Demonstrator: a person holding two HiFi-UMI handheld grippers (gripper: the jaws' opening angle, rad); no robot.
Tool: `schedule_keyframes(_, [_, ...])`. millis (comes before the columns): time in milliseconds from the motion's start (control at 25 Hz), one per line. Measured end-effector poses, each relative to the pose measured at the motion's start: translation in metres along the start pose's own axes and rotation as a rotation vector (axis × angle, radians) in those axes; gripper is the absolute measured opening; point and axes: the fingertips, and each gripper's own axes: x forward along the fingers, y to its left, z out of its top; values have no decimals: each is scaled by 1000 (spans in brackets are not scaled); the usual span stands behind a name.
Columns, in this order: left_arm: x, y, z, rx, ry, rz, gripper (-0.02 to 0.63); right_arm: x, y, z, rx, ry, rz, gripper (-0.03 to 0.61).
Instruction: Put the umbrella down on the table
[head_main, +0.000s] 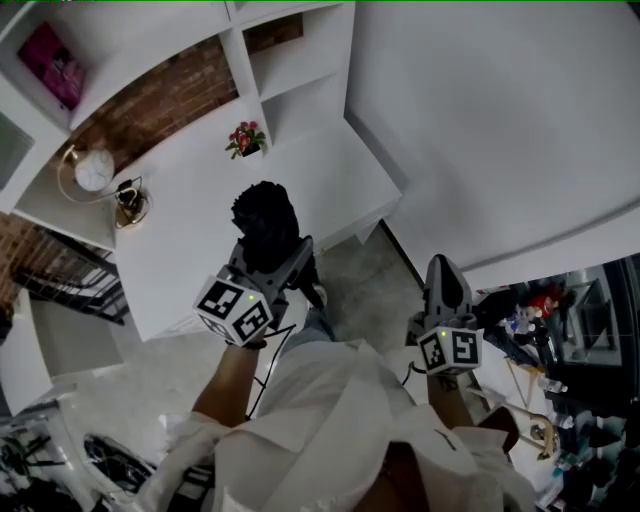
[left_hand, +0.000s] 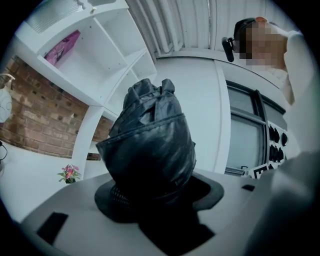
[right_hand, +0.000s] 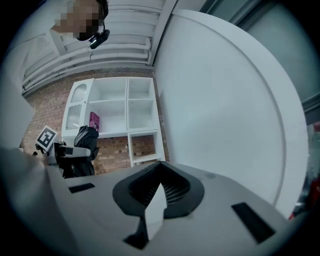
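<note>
While the folded umbrella is held clamped in the left gripper near the table edge, the putting-down is judged not yet done. It must be brought over the top, lowered and released. The right gripper is closed on nothing. Counted: one umbrella, one table, two grippers.

The person wears a loose white shirt with wide sleeves. The pale grey plastic left gripper and right gripper each carry 1 white cube of black square markers with a small green light. A thin black cable trails below the left one.
</note>
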Motion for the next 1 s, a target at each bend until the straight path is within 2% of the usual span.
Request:
schedule_keyframes(360, [64,66,20,-29,15,-20,272,99,5,10,-23,18,18,18])
schedule_keyframes(600, [90,103,14,-74,58,-35,272,148,16,0,-32,54,27,18])
schedule_keyframes(1000, [125,141,-2,-142,125,-39,272,202,26,-19,-49,124,57,18])
